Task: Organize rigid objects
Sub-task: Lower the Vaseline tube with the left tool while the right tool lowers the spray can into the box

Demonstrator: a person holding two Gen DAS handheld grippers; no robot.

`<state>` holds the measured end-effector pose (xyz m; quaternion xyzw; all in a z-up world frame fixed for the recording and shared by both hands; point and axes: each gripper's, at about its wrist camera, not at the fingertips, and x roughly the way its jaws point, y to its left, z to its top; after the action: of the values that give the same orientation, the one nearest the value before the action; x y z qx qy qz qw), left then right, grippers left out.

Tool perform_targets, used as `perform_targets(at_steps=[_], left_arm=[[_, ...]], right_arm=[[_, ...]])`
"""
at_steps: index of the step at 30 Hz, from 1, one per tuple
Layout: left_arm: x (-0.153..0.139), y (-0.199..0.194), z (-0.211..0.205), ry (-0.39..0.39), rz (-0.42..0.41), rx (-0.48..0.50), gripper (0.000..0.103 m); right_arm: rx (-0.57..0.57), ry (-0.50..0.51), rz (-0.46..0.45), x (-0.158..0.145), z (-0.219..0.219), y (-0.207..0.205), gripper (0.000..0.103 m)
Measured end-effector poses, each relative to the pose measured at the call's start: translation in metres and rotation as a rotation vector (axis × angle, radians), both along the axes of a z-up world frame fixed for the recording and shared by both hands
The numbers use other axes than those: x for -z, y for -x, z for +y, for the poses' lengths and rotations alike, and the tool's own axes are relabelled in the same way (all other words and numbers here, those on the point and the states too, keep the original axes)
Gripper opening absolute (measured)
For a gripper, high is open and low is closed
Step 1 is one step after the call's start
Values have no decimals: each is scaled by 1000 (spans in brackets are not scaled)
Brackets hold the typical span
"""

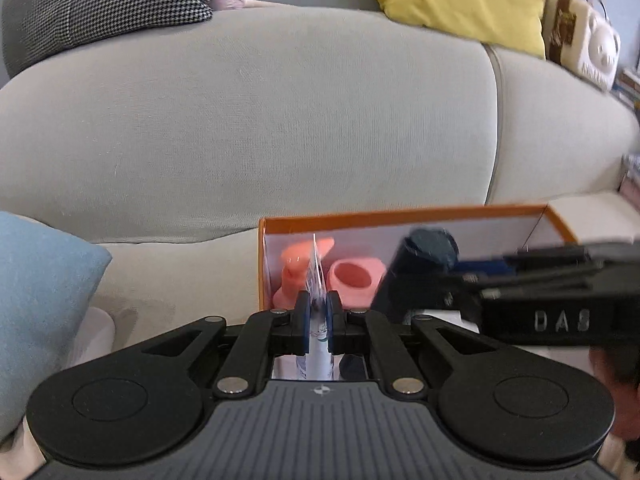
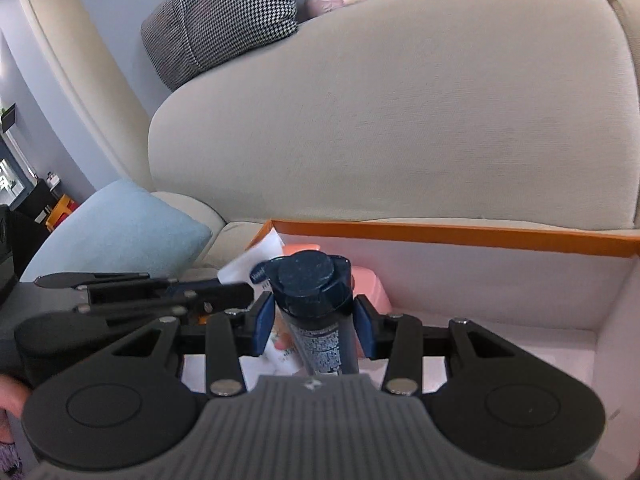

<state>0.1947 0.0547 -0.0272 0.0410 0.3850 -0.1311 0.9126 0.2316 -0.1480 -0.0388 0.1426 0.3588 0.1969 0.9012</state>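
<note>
While your left claw [image 1: 319,320] pinches a flat white squeeze tube [image 1: 317,280] and your right claw [image 2: 314,326] hugs a dark blue capped bottle [image 2: 316,308], you hold both over the orange-rimmed cardboard box [image 2: 460,234] on the sofa, ready to drop beside the pink plastic pieces [image 1: 354,280].

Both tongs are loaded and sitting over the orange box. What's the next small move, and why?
Probably lower the right tongs slightly and set the dark blue capped bottle down in the white-lined orange box. It is clamped above the bare floor on the box's right, clear of the pink items. The left tongs, shut on a thin white sachet, can follow.
</note>
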Motion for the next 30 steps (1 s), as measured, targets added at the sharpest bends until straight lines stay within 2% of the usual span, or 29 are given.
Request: perform_targets(at_steps=[6,9,13,15,16,21,23,26,30], left_arm=[[9,5,-9,-100,-10,31,8],[9,7,-4,-91,14,18,12],[7,13,6,-37,21,14,14],[3,17,8,-34,11,12,26],[1,18,11,-30,10,16,27],[-12,29,27,62,20,51,43],[-19,30,35,105,18,44,43],[-31,27,55,212,15,3,43],[-36,20,86,326,32,-111,43]], right_arm=[[-56,42,-19,6,8,-4,44],[-72,45,-18,10,8,-4,44],[-82,34,-13,11,13,-7,44],[-92,42,-14,10,18,-7,44],[-94,45,-14,9,19,-7,45],[-100,48,12,5,21,-8,46],[-95,44,24,3,24,-11,47],[-91,46,39,-1,26,-12,47],[-106,75,45,-7,33,-9,51]])
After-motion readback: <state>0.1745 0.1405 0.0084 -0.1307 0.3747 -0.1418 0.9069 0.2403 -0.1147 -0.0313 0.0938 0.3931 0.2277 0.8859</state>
